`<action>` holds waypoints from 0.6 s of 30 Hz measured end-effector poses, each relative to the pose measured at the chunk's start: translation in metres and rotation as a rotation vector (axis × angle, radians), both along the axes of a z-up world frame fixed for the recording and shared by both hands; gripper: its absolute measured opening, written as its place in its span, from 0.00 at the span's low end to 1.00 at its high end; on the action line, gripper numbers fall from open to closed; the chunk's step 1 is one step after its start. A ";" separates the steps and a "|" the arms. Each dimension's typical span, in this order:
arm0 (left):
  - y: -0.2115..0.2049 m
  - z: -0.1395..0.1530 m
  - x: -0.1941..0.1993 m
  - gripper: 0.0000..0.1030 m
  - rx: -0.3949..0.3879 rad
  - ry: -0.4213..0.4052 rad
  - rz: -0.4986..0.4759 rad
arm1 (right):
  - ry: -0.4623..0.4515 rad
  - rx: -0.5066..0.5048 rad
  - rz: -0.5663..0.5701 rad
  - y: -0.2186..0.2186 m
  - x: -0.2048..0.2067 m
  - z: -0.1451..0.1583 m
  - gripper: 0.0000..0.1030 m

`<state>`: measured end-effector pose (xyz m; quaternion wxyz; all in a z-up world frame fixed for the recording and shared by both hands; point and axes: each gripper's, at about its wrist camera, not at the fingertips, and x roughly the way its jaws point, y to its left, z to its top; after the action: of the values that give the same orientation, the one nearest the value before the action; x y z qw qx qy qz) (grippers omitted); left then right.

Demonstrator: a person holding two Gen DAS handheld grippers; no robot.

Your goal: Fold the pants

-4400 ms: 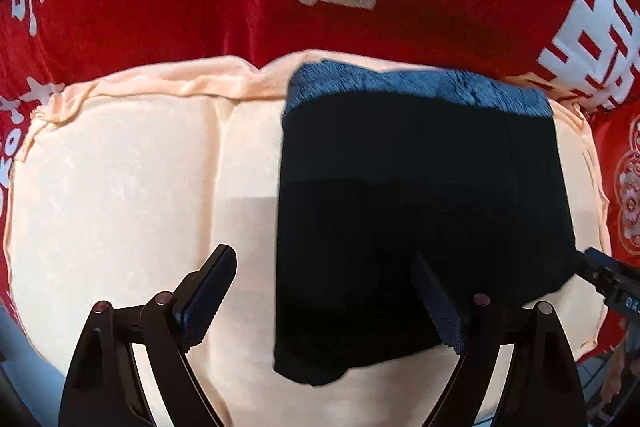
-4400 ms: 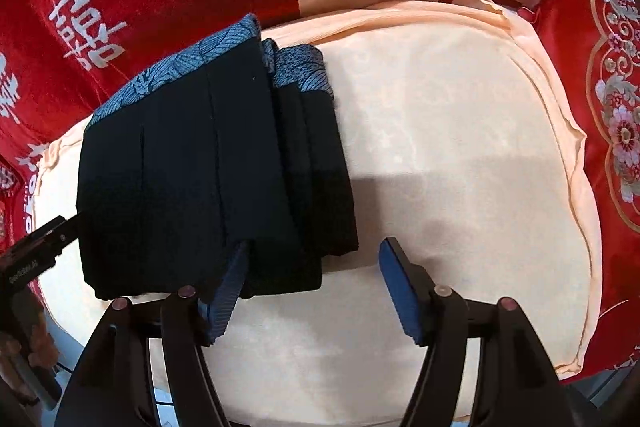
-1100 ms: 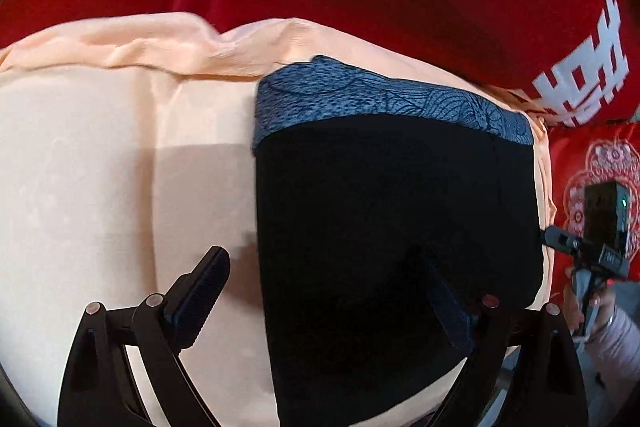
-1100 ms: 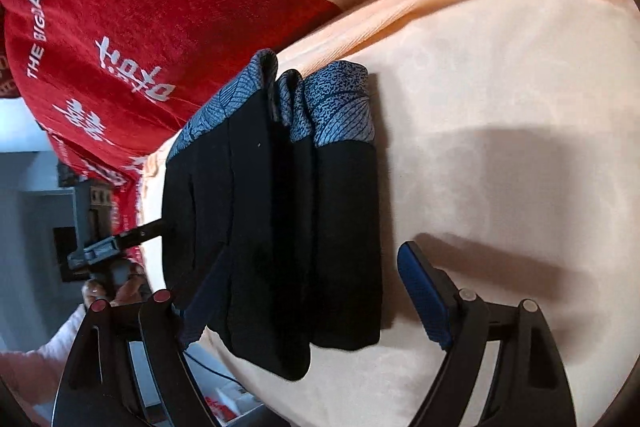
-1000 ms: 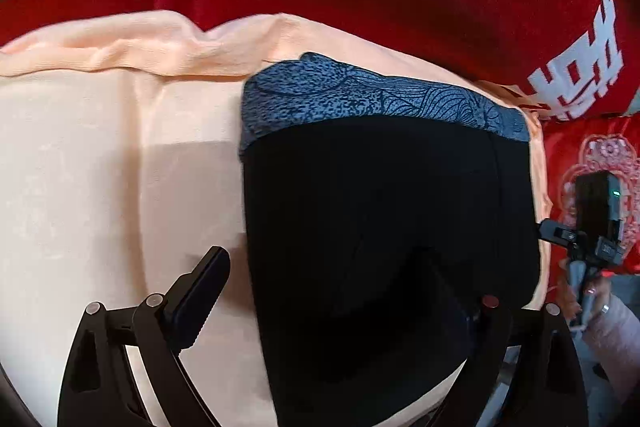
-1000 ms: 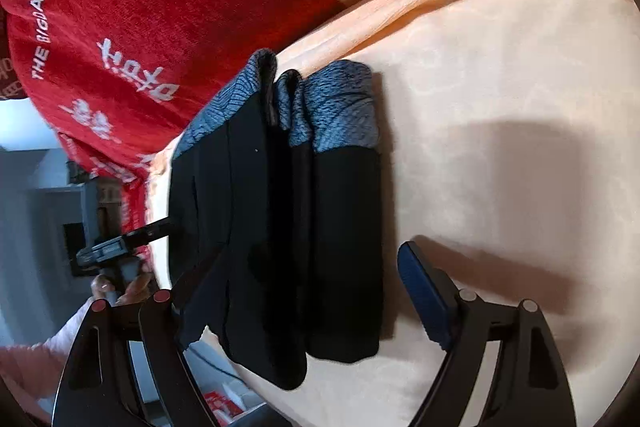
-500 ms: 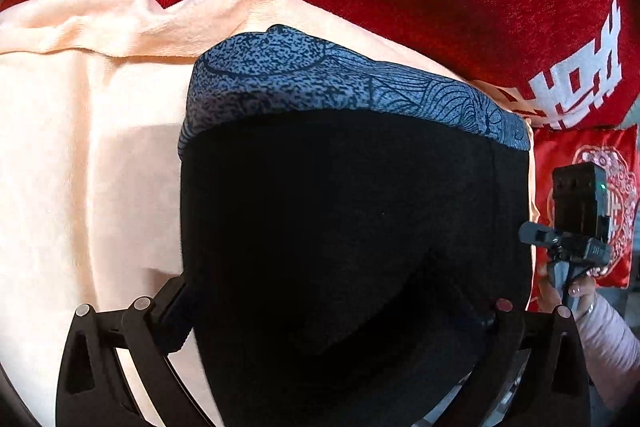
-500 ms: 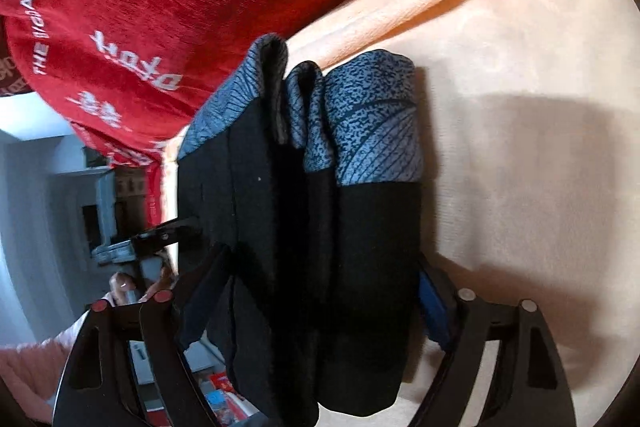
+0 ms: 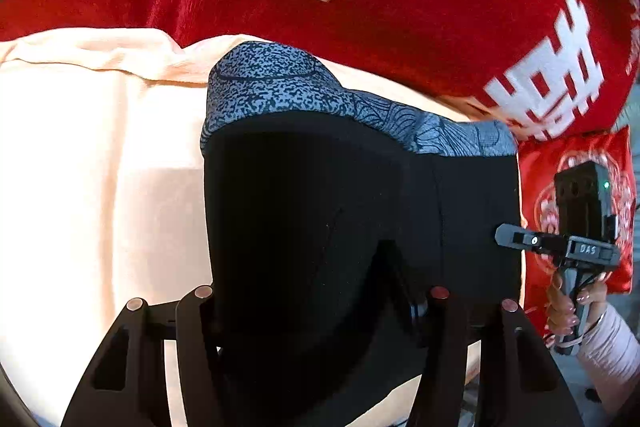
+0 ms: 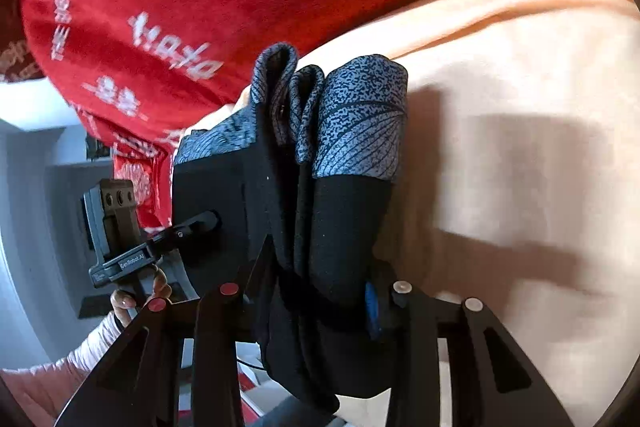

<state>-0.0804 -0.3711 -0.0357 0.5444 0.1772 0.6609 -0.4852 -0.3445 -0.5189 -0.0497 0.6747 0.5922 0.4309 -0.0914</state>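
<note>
Red blanket [image 9: 400, 7] walls in bare peach cushion [image 9: 100, 167].

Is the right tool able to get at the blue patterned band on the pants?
Probably not right now: the right tool is shut on the black pants lower down, so the patterned band sits beyond its fingertips.

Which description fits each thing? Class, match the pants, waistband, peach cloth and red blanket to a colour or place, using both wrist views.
Things:
1. pants
2. waistband
3. peach cloth
4. red blanket

Descriptions:
A. white characters on it
B. blue-grey patterned
C. black, gripped by both grippers
D. lies beneath the pants

Pairs: 1-C, 2-B, 3-D, 4-A
</note>
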 end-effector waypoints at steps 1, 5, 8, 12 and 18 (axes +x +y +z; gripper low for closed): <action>0.006 0.007 -0.004 0.59 0.000 -0.010 -0.014 | -0.004 -0.002 -0.004 0.005 -0.002 0.006 0.38; 0.029 0.028 -0.012 0.59 -0.011 -0.018 -0.051 | -0.030 0.011 -0.045 0.033 -0.019 0.024 0.38; 0.051 0.041 -0.015 0.59 -0.022 -0.014 -0.068 | -0.034 0.022 -0.073 0.064 -0.032 0.032 0.38; 0.084 0.041 -0.020 0.59 -0.001 -0.008 -0.086 | -0.029 0.023 -0.091 0.103 -0.039 0.030 0.38; 0.130 0.005 -0.022 0.59 0.036 -0.030 -0.086 | 0.016 0.031 -0.082 0.137 -0.037 -0.010 0.40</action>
<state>-0.1024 -0.2410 -0.0311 0.5297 0.2222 0.6531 -0.4934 -0.3810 -0.3817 -0.0593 0.6579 0.6189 0.4129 -0.1169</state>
